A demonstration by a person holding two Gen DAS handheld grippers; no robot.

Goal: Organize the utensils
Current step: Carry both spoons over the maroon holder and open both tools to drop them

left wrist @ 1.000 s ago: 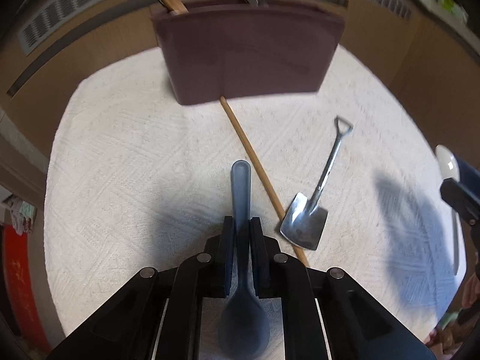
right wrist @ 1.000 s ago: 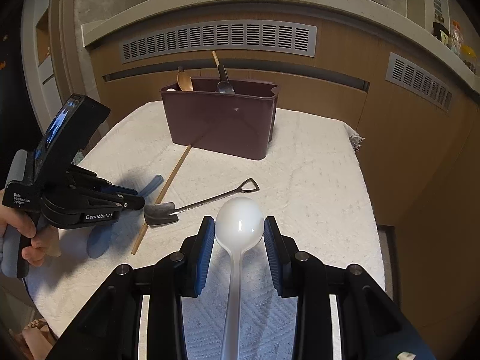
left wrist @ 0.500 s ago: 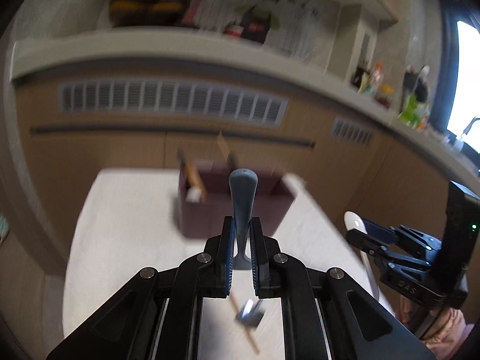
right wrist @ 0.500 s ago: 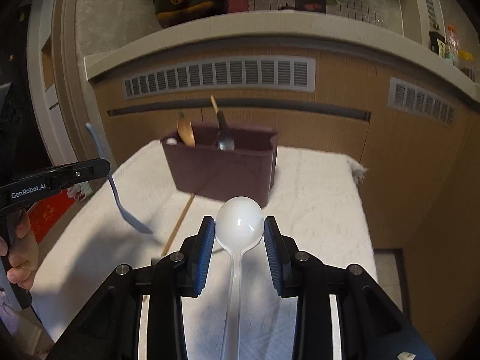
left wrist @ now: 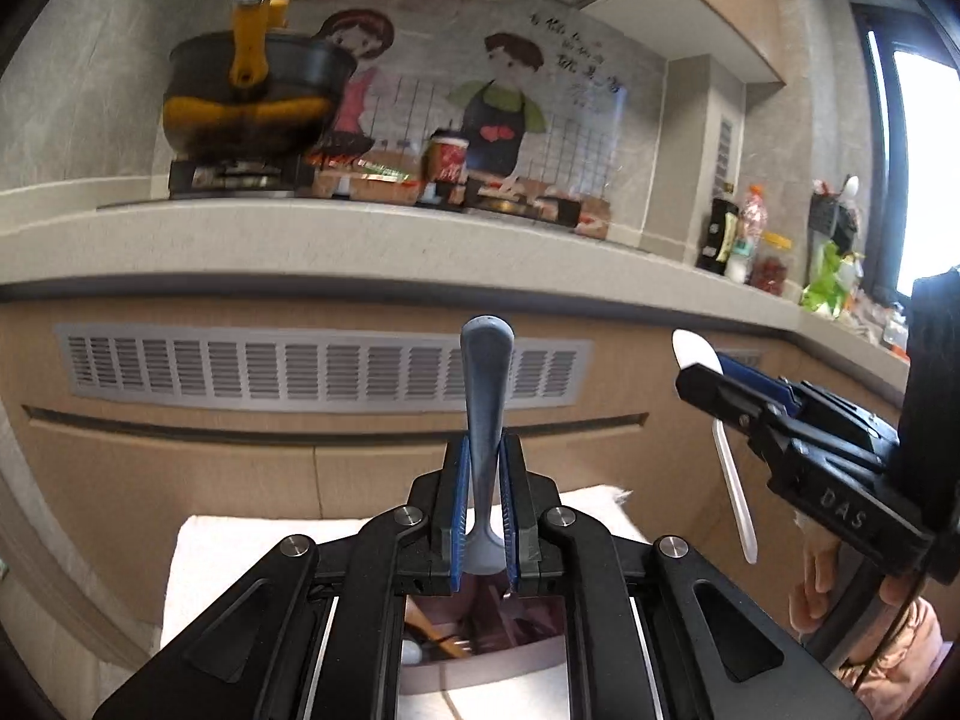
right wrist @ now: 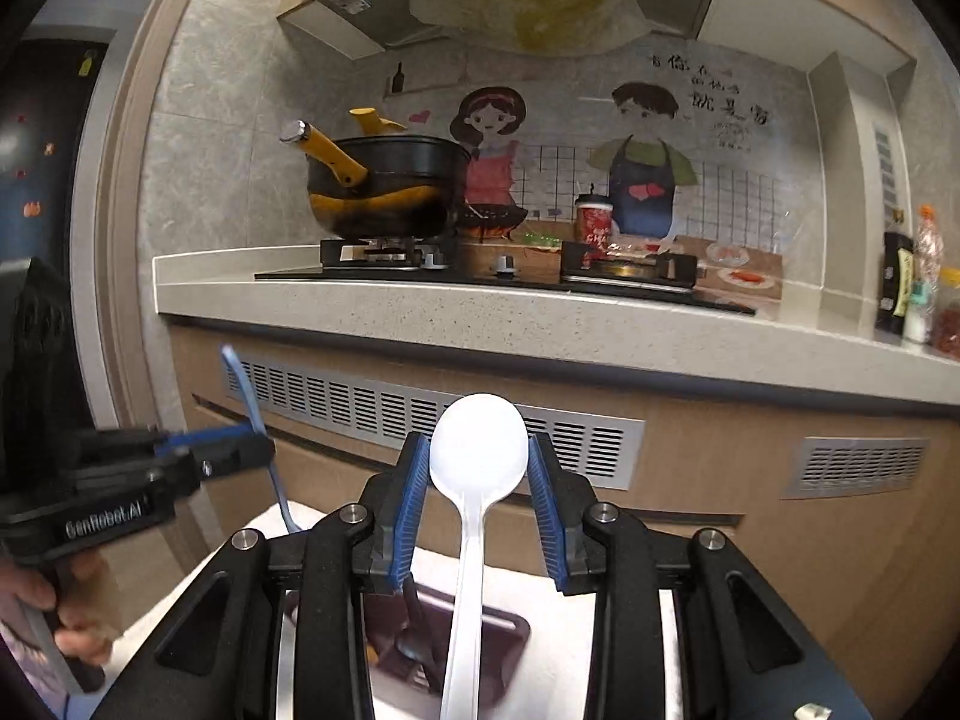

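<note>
My left gripper (left wrist: 483, 504) is shut on a blue-grey plastic spoon (left wrist: 485, 414), handle pointing up. It hangs above the maroon utensil box (left wrist: 480, 630), seen between the gripper arms with wooden and metal utensils inside. My right gripper (right wrist: 479, 510) is shut on the bowl of a white plastic spoon (right wrist: 477, 462), handle hanging down over the maroon box (right wrist: 498, 636). Each gripper shows in the other's view: the right gripper (left wrist: 696, 372) with the white spoon (left wrist: 729, 480) at right, the left gripper (right wrist: 264, 450) with the blue spoon (right wrist: 252, 414) at left.
The box stands on a white cloth-covered table (left wrist: 240, 546). Behind it is a wooden cabinet front with vent grilles (right wrist: 420, 414) under a stone counter (right wrist: 540, 312) carrying a stove and black pot (right wrist: 384, 192). Bottles (left wrist: 744, 240) stand at the counter's right.
Both grippers have risen and tilted upward with their spoons. They moved from low over the table to above the maroon box, which now lies beneath them.
</note>
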